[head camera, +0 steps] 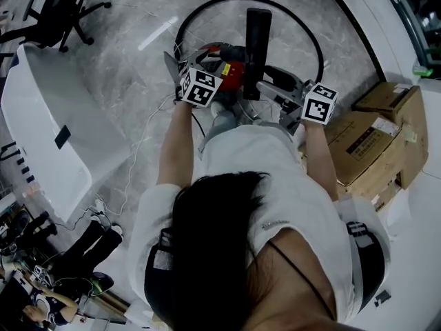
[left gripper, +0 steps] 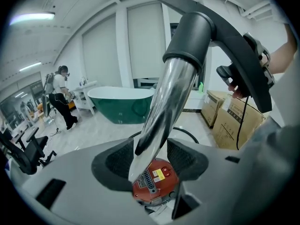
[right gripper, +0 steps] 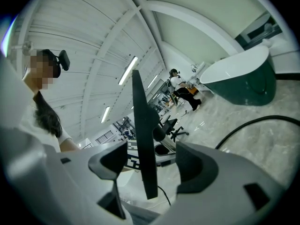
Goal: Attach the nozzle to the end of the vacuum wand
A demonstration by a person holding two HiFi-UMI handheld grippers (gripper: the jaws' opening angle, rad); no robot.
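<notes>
A chrome vacuum wand (left gripper: 164, 102) runs upright between the jaws of my left gripper (left gripper: 150, 161). Floor shows between the wand and the right pad, so this gripper is open. A dark grey nozzle (left gripper: 211, 36) sits over the wand's top end. From above, the nozzle (head camera: 258, 47) is a black bar over the red vacuum body (head camera: 231, 74), between the two marker cubes (head camera: 200, 87) (head camera: 319, 103). My right gripper (right gripper: 150, 161) is open. The nozzle's thin black edge (right gripper: 143, 139) stands between its pads, with a gap on each side.
A black hose (head camera: 303, 26) loops over the marble floor behind the vacuum. Cardboard boxes (head camera: 375, 140) are stacked at the right, a white bathtub (head camera: 48, 116) at the left and an office chair (head camera: 58, 9) beyond it. A green bathtub (left gripper: 124, 102) and a standing person (left gripper: 58, 95) are farther off.
</notes>
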